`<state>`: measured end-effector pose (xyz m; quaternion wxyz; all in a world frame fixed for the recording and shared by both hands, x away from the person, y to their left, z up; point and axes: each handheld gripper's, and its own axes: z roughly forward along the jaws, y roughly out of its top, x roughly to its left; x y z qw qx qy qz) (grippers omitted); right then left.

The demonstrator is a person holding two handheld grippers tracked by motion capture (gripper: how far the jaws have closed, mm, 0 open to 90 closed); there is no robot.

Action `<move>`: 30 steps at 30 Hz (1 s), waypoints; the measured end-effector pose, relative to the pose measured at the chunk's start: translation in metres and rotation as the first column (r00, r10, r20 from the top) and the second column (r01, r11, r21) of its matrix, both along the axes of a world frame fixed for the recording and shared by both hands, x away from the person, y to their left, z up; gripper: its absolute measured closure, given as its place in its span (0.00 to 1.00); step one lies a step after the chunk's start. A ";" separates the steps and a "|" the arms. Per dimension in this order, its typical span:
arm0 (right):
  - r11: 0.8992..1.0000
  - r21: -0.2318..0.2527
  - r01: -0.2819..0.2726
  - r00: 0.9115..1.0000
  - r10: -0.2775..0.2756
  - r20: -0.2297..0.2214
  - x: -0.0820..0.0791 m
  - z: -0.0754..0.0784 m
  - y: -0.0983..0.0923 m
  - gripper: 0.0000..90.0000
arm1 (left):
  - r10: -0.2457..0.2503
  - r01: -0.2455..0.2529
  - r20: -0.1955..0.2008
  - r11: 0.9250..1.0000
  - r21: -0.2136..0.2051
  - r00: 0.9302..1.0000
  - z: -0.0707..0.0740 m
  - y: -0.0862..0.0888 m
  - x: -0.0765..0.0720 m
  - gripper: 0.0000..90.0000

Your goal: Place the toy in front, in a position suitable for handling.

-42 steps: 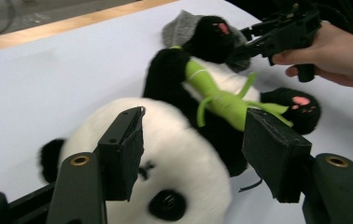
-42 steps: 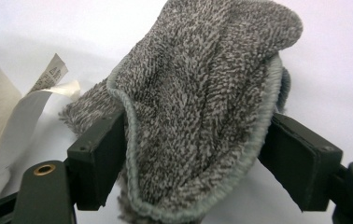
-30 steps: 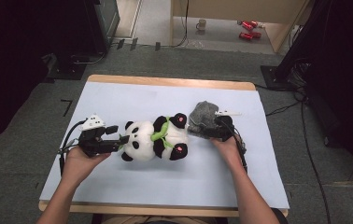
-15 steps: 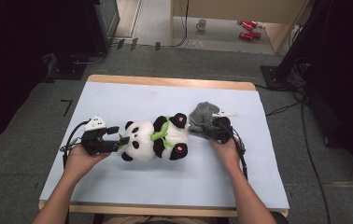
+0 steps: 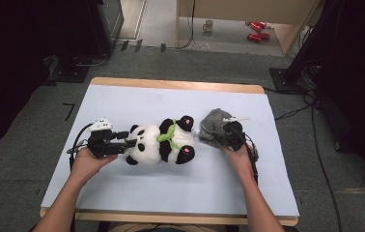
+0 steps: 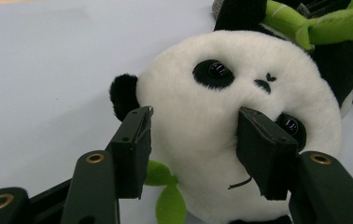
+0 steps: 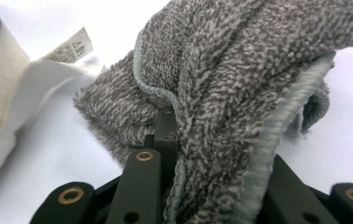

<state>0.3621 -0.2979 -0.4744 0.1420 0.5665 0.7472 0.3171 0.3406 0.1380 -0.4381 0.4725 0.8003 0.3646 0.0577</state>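
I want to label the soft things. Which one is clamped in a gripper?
The grey towel, clamped by the right gripper. The panda only sits between the left gripper's jaws.

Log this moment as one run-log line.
left gripper: jaws closing around panda plush head | right gripper: shut on grey cloth | plush lies on table
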 end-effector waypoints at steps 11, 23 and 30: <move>0.998 0.066 -0.008 0.999 0.005 0.034 -0.014 0.027 0.005 0.84 | 0.007 -0.007 -0.011 1.000 0.005 1.000 0.000 -0.001 -0.001 0.51; 0.995 0.074 -0.059 0.997 0.055 0.059 -0.024 0.063 0.022 0.84 | 0.032 -0.032 0.003 0.999 0.031 0.999 0.005 0.004 -0.003 0.43; 0.991 0.094 -0.099 0.991 0.090 0.096 -0.029 0.104 0.032 0.84 | 0.012 -0.014 0.035 0.999 0.043 0.999 0.012 0.005 -0.009 0.41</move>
